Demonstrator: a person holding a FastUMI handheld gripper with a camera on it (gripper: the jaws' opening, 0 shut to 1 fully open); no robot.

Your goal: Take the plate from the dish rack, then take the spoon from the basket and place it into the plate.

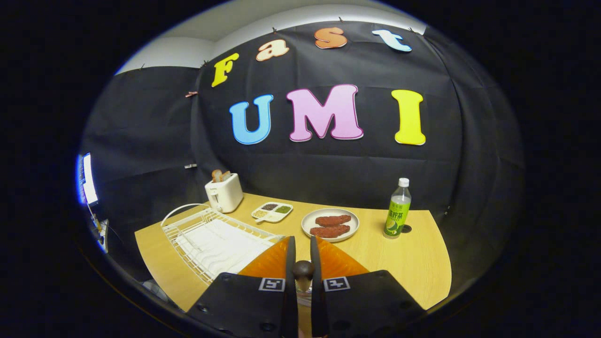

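Gripper view, fingers (303, 256) nearly together, pinching a dark rounded spoon handle (303, 270), its long axis running along the fingers, end-on to the camera, plate (330, 224) with two brown patties just beyond on the worktop (413, 253), white dish rack (211, 239) left, toaster (224, 191), divided tray (272, 211), green bottle (397, 209) right.

A white toaster (224, 192) with bread slices in it stands at the far left of the light wooden table (413, 263). To its right lies a white divided dish (272, 212) with small portions of seasonings. Further right stands a clear plastic bottle (398, 209) with a green label and white cap.
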